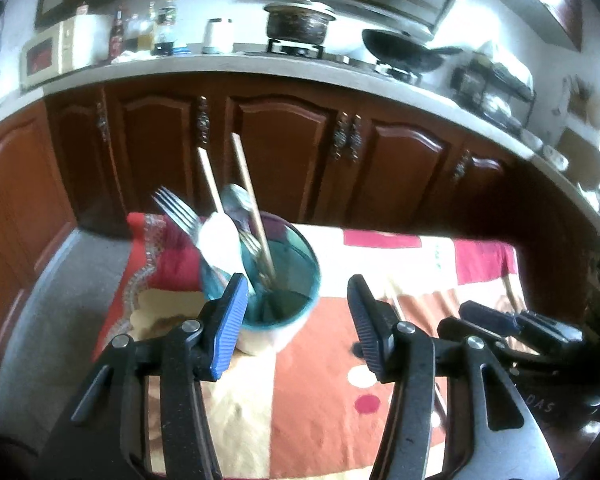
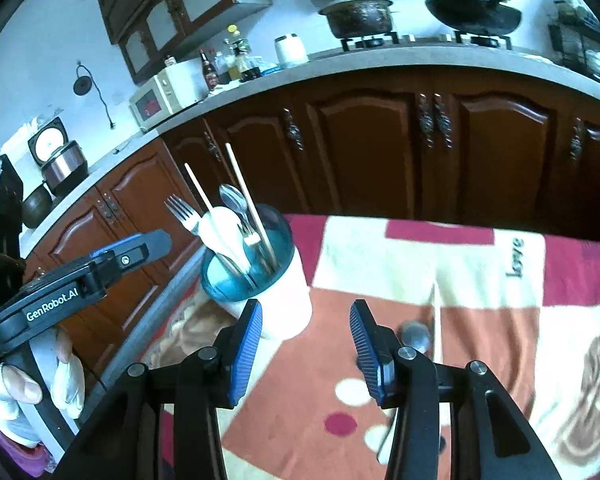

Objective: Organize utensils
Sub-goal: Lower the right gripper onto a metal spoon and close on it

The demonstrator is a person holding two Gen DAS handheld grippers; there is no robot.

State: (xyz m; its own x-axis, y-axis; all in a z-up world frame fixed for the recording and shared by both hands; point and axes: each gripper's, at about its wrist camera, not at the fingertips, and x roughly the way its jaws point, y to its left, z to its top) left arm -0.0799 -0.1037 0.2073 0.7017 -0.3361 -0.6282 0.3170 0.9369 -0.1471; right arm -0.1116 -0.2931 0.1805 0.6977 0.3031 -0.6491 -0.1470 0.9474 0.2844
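Teal-lined white cup (image 2: 260, 280) stands left of centre on the patterned cloth (image 2: 308, 360), holding forks (image 2: 182, 210), a white spoon (image 2: 220, 228), a metal spoon (image 2: 232, 196) and chopsticks (image 2: 242, 192). Left gripper (image 1: 298, 316) and right gripper (image 2: 306, 344) both stand with jaws apart, nothing between the pads. One chopstick (image 2: 436, 320) and another spoon (image 2: 415, 336) lie on the cloth behind the right gripper.

The utensil (image 2: 410, 380) on the cloth lies mostly hidden behind the right gripper's (image 2: 306, 344) right finger. In the cup (image 2: 260, 280), at ten o'clock, the utensils' lower ends are hidden.
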